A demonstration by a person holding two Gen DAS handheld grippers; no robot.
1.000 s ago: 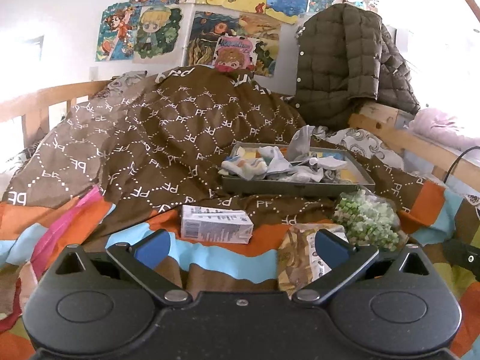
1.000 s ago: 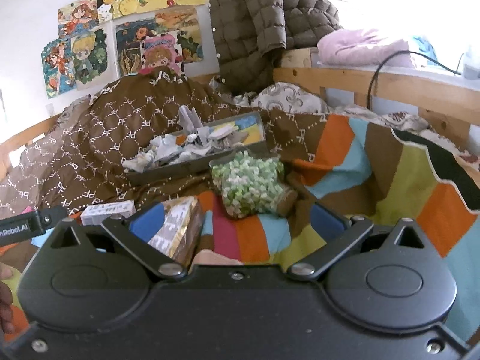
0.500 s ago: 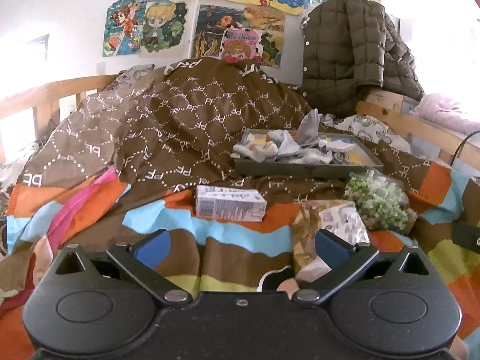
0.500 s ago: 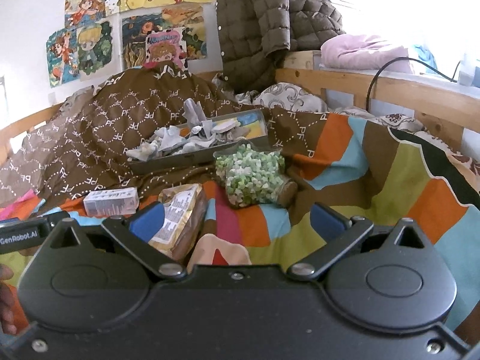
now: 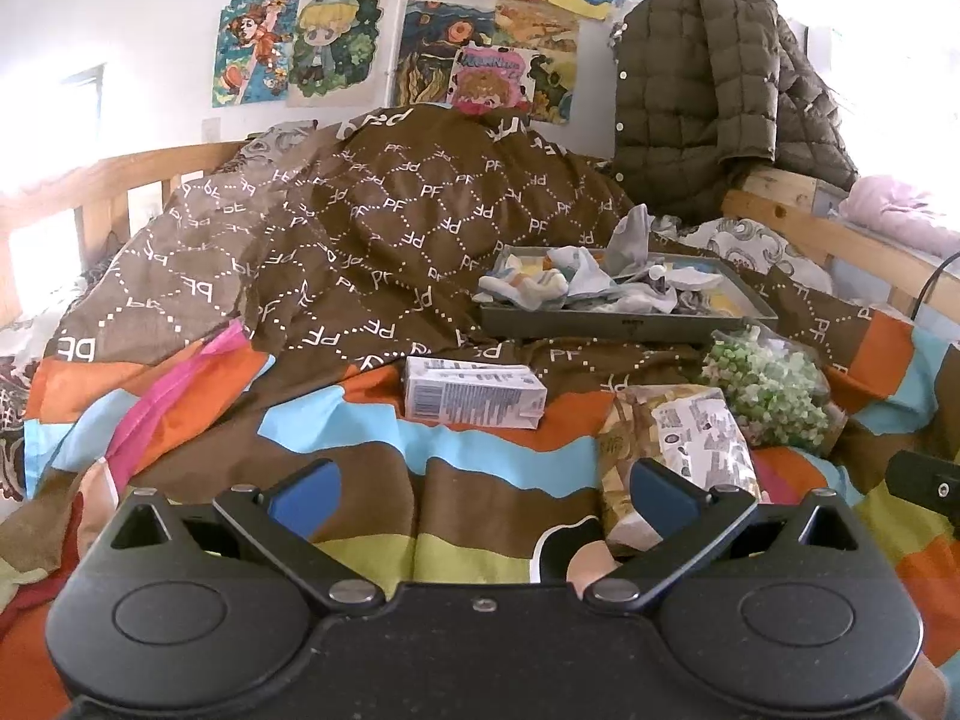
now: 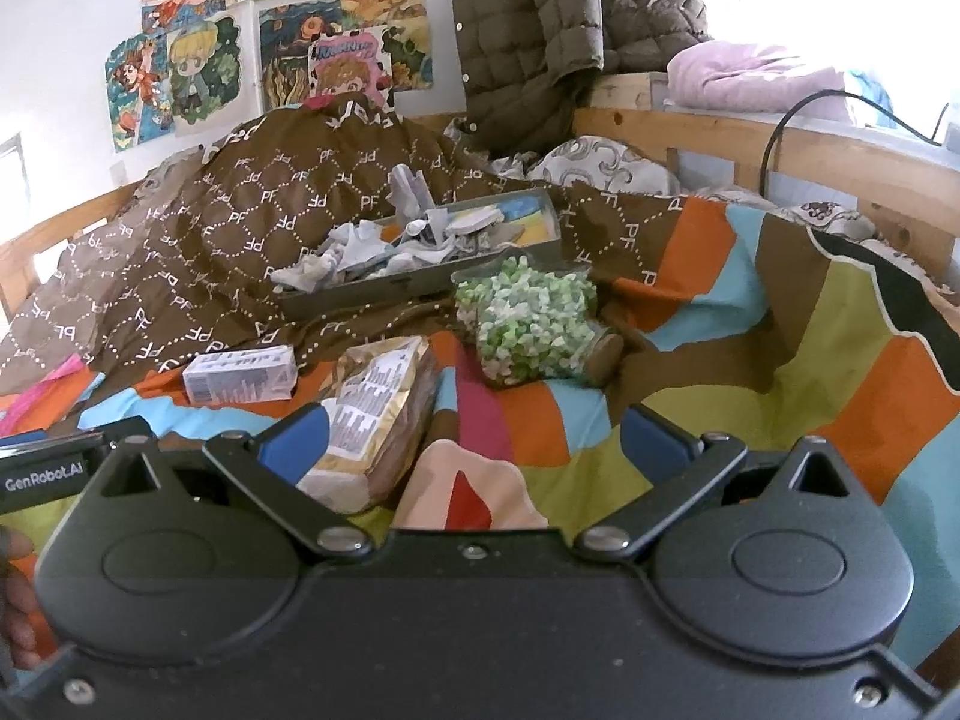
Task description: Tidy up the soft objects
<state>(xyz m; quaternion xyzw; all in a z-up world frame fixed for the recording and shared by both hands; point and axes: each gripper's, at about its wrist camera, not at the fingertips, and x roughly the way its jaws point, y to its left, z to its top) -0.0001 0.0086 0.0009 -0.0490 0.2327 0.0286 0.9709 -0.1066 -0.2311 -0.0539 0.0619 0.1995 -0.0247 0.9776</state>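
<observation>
Your left claw (image 5: 483, 489) was spread wide, gripping nothing, low over striped bedspread (image 5: 480, 516). Gold snack packet (image 5: 672, 450) lay just past its right fingertip; small carton (image 5: 474, 399) lay ahead, slightly left. Your right claw (image 6: 474, 441) was likewise wide apart, empty; same packet (image 6: 378, 414) sat beside its left fingertip, bag of green-white pieces (image 6: 528, 318) ahead. Grey tray (image 6: 420, 285) heaped with socks (image 5: 600, 282) sat beyond both claws on brown quilt (image 5: 360, 240).
</observation>
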